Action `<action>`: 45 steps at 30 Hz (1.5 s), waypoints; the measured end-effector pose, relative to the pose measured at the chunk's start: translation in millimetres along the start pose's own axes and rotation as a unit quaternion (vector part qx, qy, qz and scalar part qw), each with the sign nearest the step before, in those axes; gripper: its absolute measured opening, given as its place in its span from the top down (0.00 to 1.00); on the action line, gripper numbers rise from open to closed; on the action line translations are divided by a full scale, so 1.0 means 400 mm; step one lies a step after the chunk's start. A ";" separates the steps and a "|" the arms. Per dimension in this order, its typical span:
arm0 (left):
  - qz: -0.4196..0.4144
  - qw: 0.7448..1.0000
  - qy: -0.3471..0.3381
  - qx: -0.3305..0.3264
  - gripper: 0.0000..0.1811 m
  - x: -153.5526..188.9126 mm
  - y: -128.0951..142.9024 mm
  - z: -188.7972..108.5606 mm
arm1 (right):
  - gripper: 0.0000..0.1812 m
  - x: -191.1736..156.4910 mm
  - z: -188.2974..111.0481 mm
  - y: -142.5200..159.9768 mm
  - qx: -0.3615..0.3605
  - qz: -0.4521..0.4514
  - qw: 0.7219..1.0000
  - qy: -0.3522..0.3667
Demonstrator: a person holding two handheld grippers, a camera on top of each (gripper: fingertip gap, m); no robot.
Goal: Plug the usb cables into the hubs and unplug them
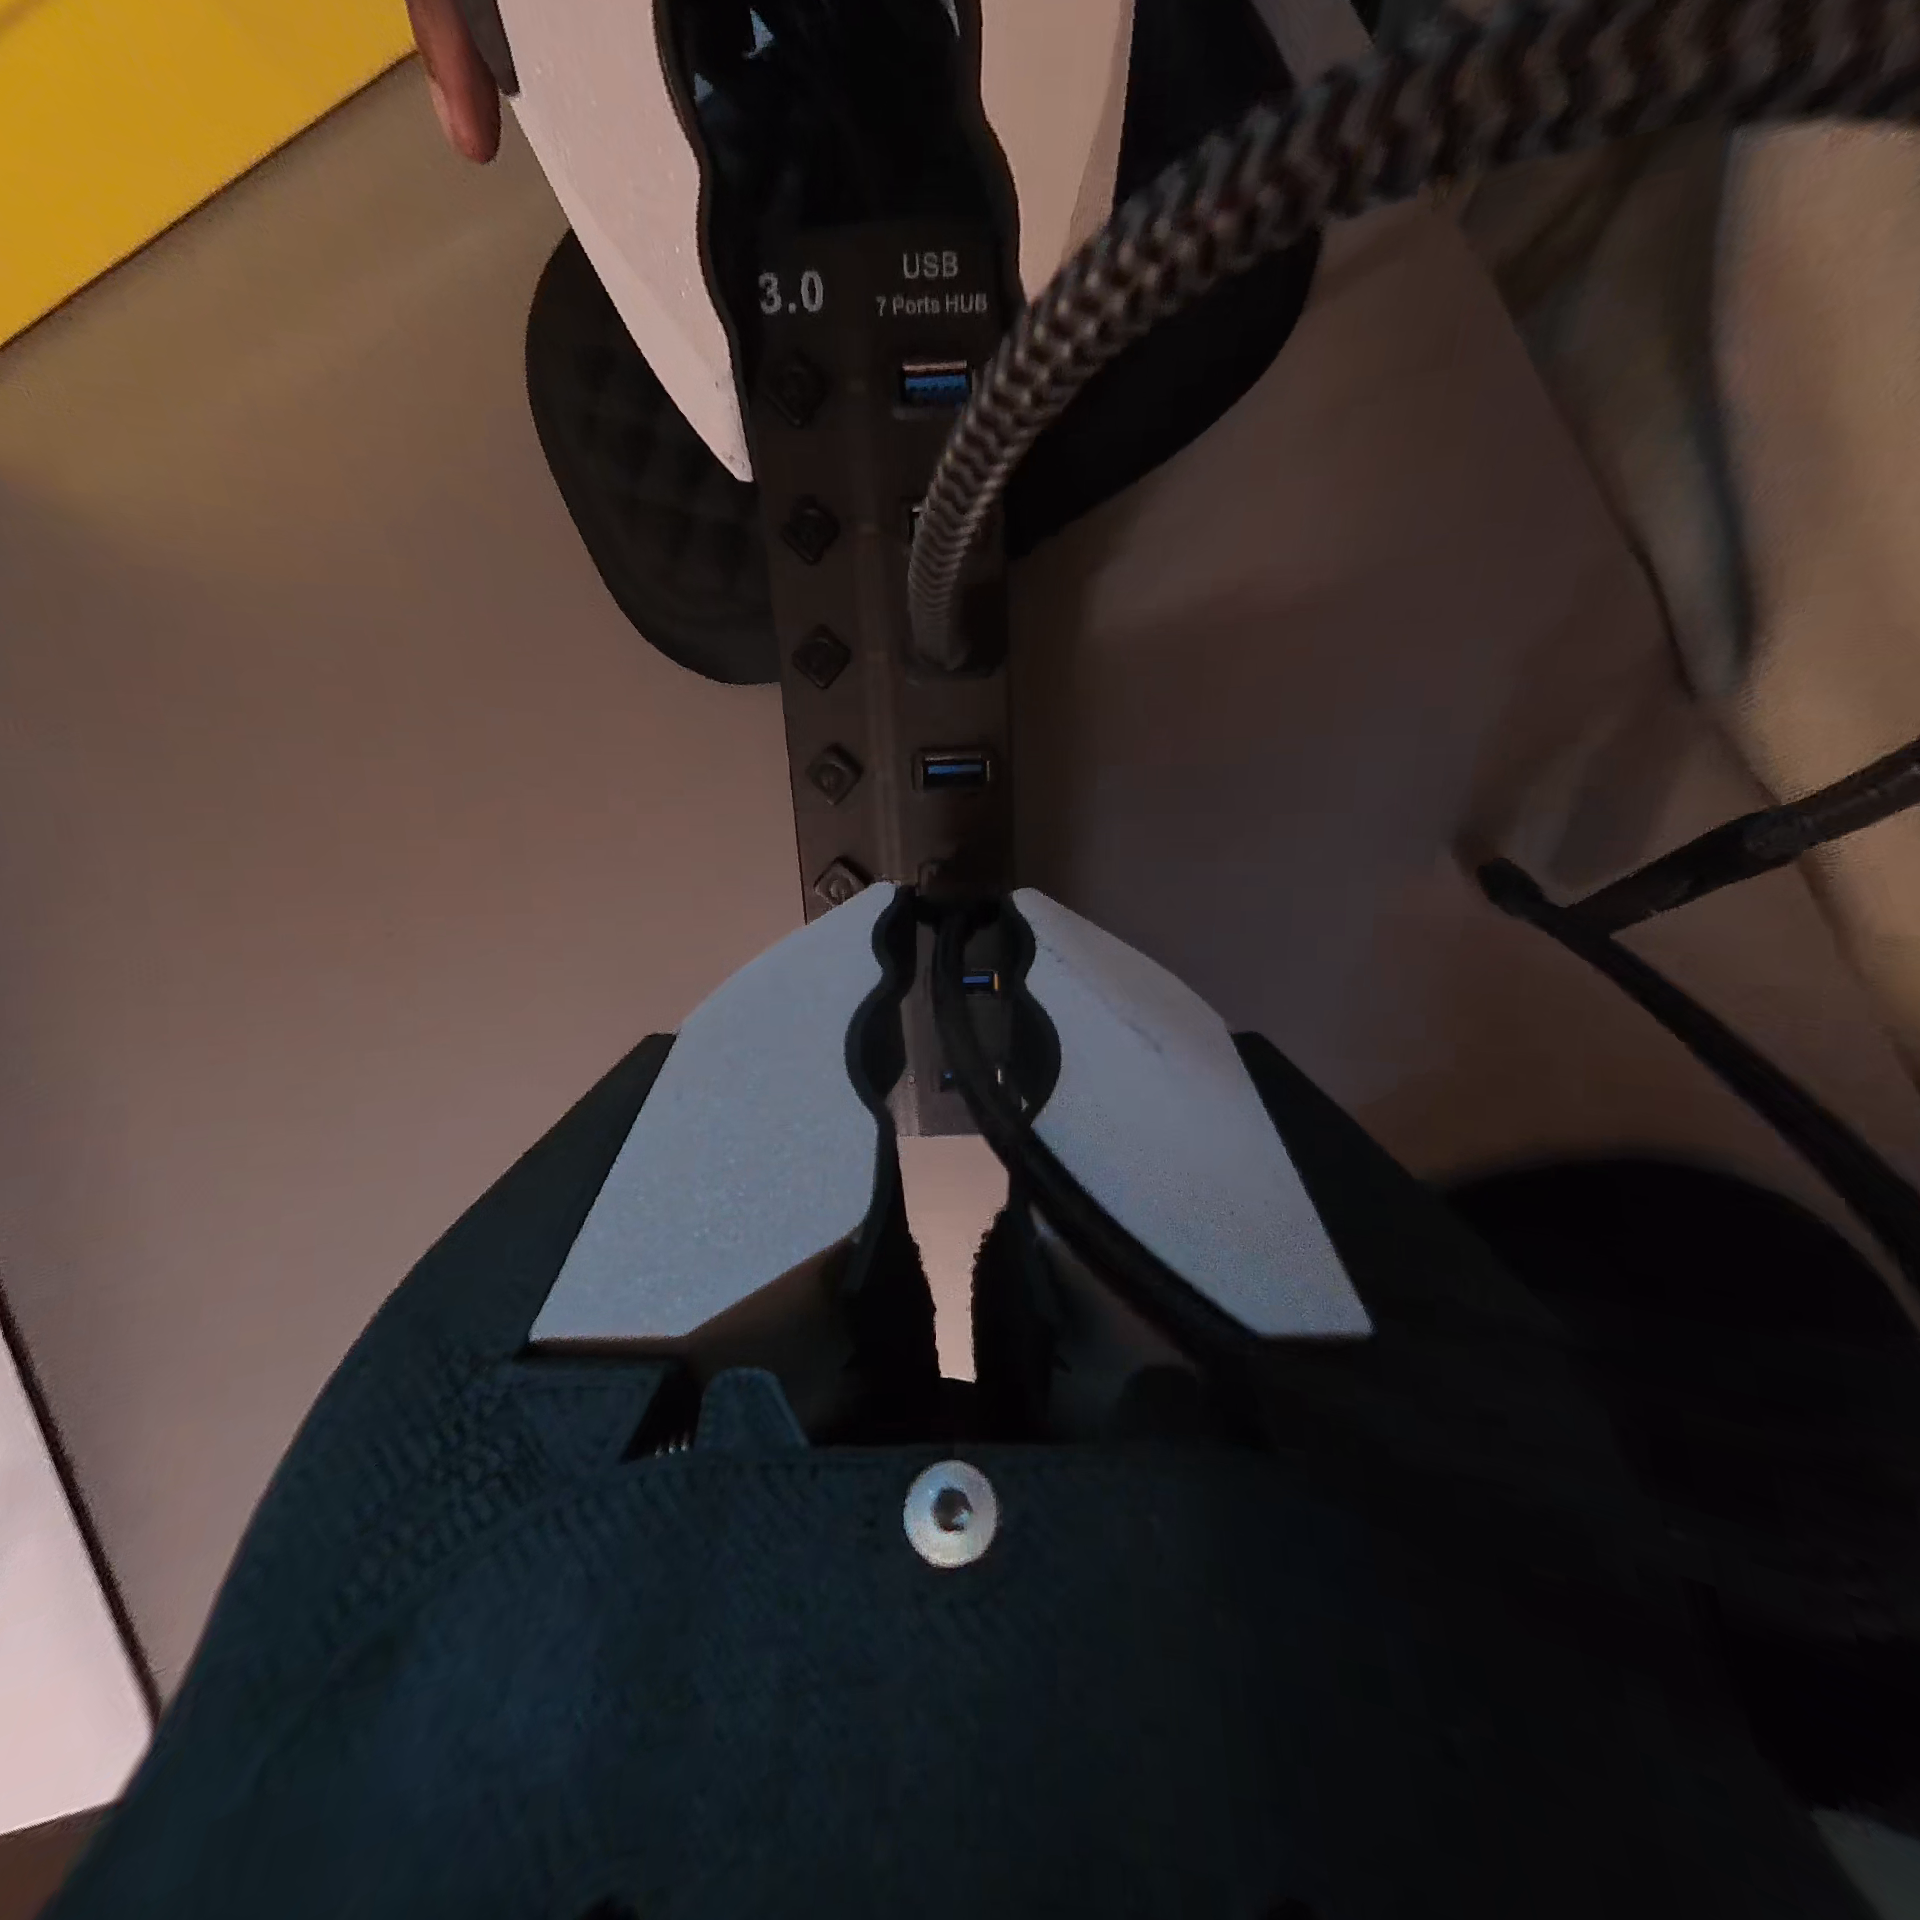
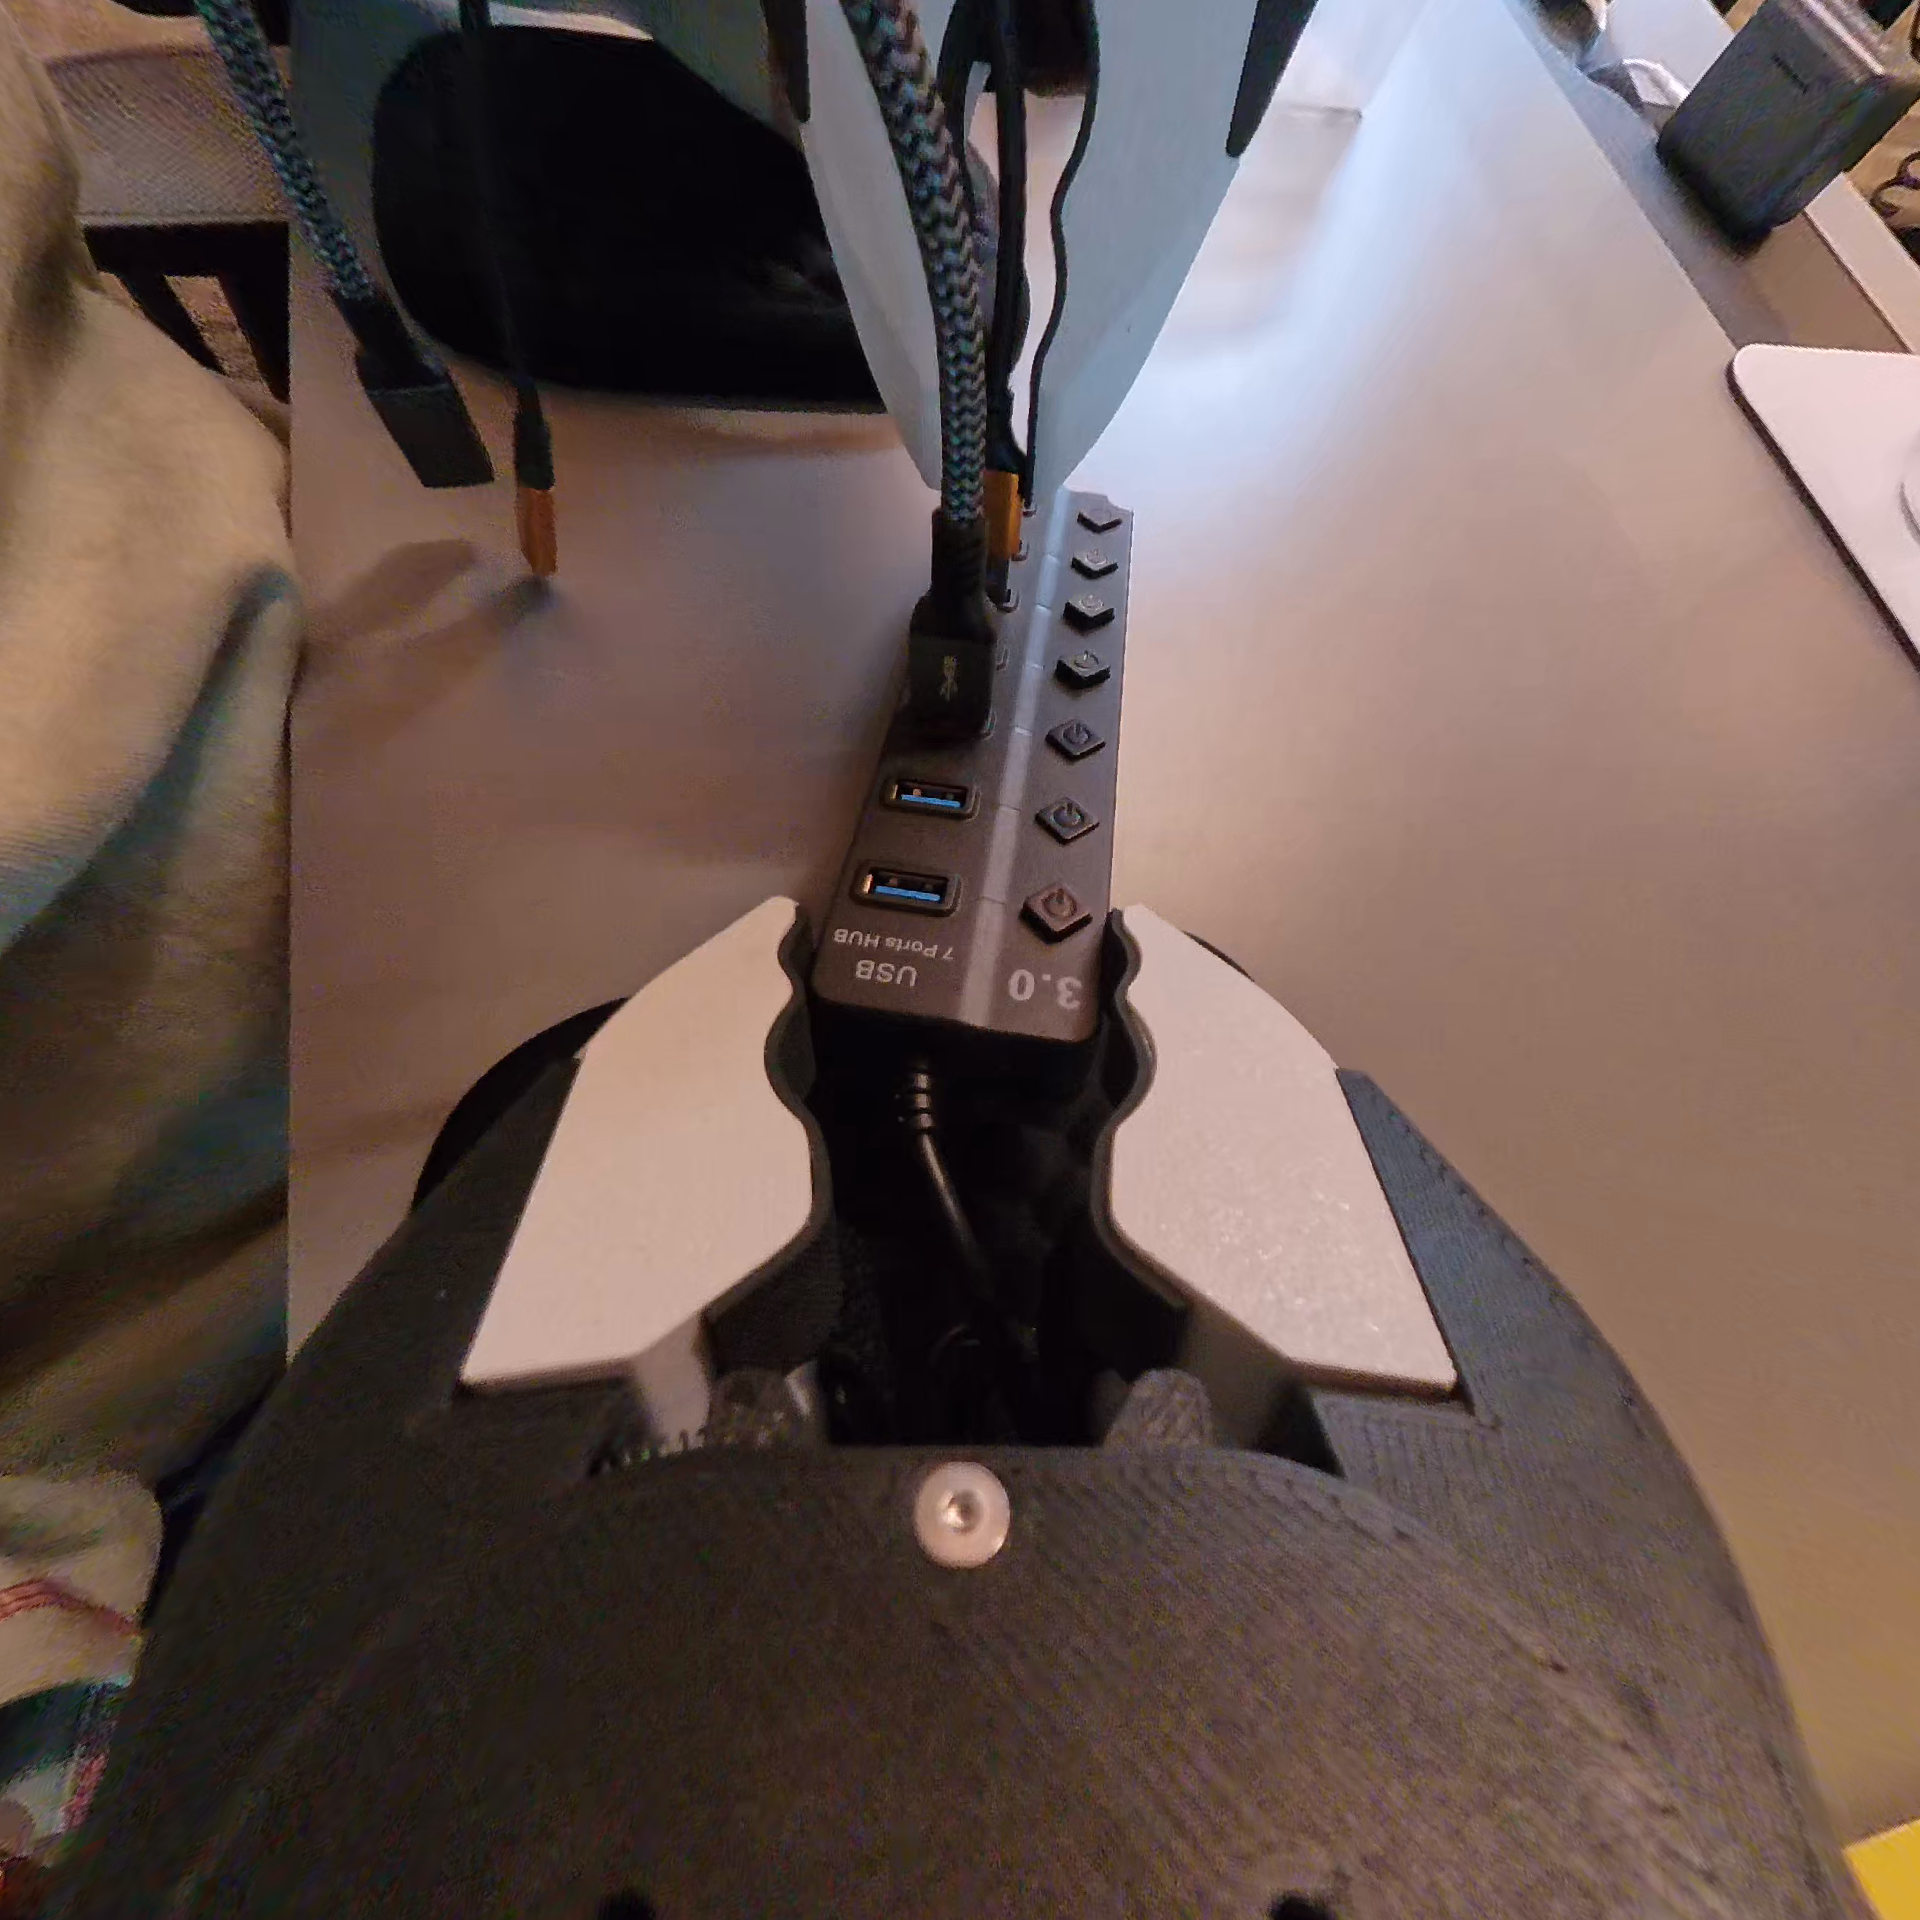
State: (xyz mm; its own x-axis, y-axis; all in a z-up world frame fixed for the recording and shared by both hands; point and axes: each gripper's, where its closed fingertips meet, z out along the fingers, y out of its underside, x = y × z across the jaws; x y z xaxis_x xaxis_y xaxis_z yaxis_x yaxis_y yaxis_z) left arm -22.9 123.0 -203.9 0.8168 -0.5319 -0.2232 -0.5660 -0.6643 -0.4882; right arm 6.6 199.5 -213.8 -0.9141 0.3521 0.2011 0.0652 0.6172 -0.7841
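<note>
A black USB hub with blue ports and a row of buttons lies on the pale table. My left gripper is shut across one end of the hub, and a thin black cable runs between its fingers. My right gripper is shut on the hub's lettered end. A thick braided cable is plugged into a middle port; its black plug also shows in the right wrist view. An orange-tipped plug sits near the left gripper's tips. Each gripper shows at the top of the other's view.
Two loose cable ends hang at the left, a black plug and an orange-tipped one. A dark round object lies behind. A dark box and a flat silver slab sit right. A yellow surface and a person's clothing border the table. Some 9 cm of space lies between my two pairs of fingers.
</note>
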 end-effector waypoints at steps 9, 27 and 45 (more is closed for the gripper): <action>0.005 1.000 0.000 -0.026 0.92 -0.005 0.043 0.023 | 0.71 0.001 0.006 0.026 -0.013 0.008 1.000 -0.004; 0.010 0.992 -0.126 0.016 0.92 -0.030 0.030 -0.075 | 0.73 0.077 -0.123 -0.082 0.062 0.043 0.995 0.058; 0.082 0.960 -0.269 0.006 0.91 -0.046 -0.076 -0.203 | 0.86 0.034 0.042 -0.335 0.017 -0.147 0.989 0.023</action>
State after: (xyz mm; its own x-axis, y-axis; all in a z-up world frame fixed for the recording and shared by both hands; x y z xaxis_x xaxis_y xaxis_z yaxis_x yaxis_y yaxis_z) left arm -29.6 110.4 -116.4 0.6578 -0.2790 -0.6996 -0.6935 -0.5867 -0.4181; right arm -21.2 109.7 -115.8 -0.8724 0.1924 0.4493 -0.2152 0.6742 -0.7065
